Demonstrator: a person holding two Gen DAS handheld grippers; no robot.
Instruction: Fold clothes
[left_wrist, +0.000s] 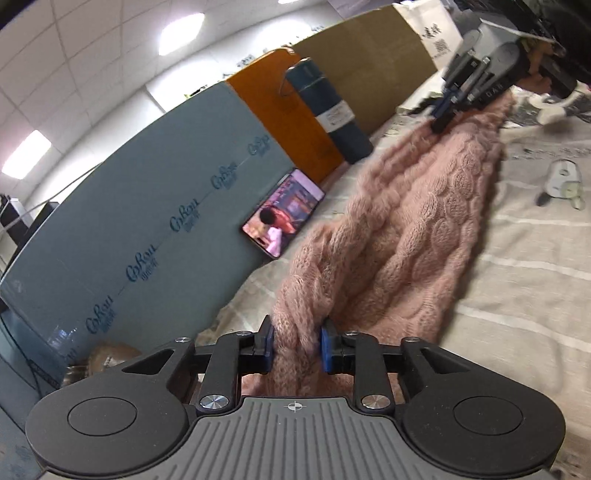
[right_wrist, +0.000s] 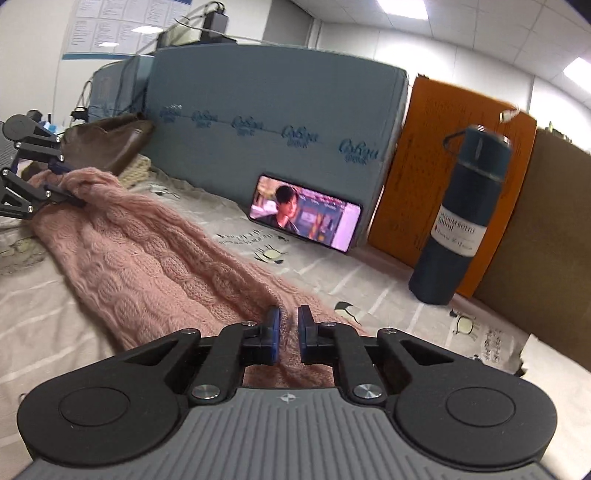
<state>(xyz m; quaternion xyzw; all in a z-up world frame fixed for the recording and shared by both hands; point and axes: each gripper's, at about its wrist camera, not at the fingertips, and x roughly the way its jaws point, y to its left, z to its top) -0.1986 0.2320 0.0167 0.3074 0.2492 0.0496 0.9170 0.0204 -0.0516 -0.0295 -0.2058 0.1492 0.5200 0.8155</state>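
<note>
Pink knit sweater (left_wrist: 413, 236) is stretched in a long band over the printed sheet (left_wrist: 517, 280), one end in each gripper. Left gripper (left_wrist: 297, 347) pinches a thick bunch of knit between its blue pads. Right gripper (right_wrist: 289, 334) is nearly pressed together on a thin fold at the other end. Each gripper shows in the other's view, clamped on the far end. Behind: blue foam board (right_wrist: 266, 122), lit phone (right_wrist: 304, 212) leaning on it, orange board (right_wrist: 424, 184), dark bottle (right_wrist: 458, 218) standing on the sheet.
</note>
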